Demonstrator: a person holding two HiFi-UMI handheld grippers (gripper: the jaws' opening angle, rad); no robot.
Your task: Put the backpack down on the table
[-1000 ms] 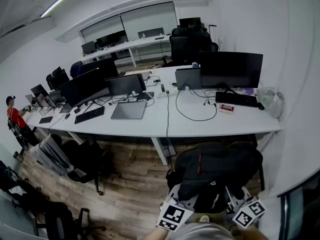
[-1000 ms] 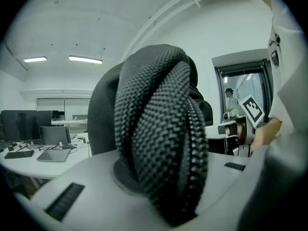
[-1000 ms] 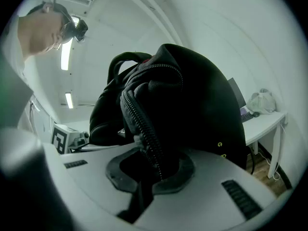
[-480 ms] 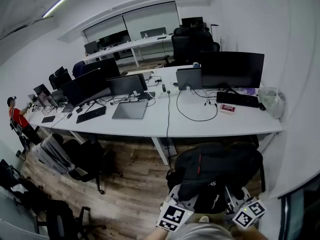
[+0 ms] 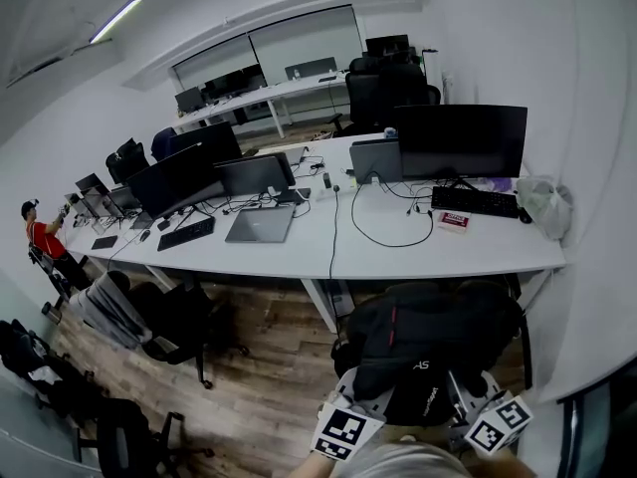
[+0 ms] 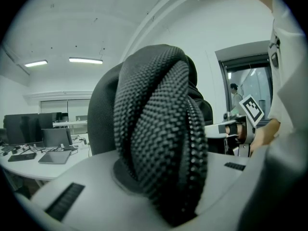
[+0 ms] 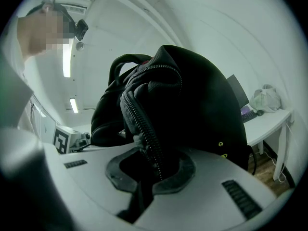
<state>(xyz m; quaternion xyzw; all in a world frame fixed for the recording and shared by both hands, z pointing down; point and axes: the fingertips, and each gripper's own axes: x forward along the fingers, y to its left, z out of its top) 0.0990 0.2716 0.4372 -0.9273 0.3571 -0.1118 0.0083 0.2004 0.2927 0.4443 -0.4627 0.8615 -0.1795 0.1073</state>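
A black backpack (image 5: 428,342) was shown held in the air at the lower right of the head view, near the front edge of the long white surface (image 5: 398,257) and not yet set on it. The left gripper (image 6: 159,182) was clenched, its fingers (image 6: 67,196) on a padded mesh strap (image 6: 154,129); the right gripper (image 7: 151,174) was clamped on a zippered edge. Carrying appeared done; the lowering remained.

Backpack (image 5: 428,342): black woven cloth, matt; its strap (image 6: 159,138) is coarse pebbled mesh, rough to the eye. Zip (image 7: 144,124): fine-toothed, slight sheen. Left gripper (image 6: 154,191) and right gripper (image 7: 151,179) — smooth matt grey plastic. Table (image 5: 299,252): smooth white top. Floor (image 5: 259,366) — matt wood-look planks.
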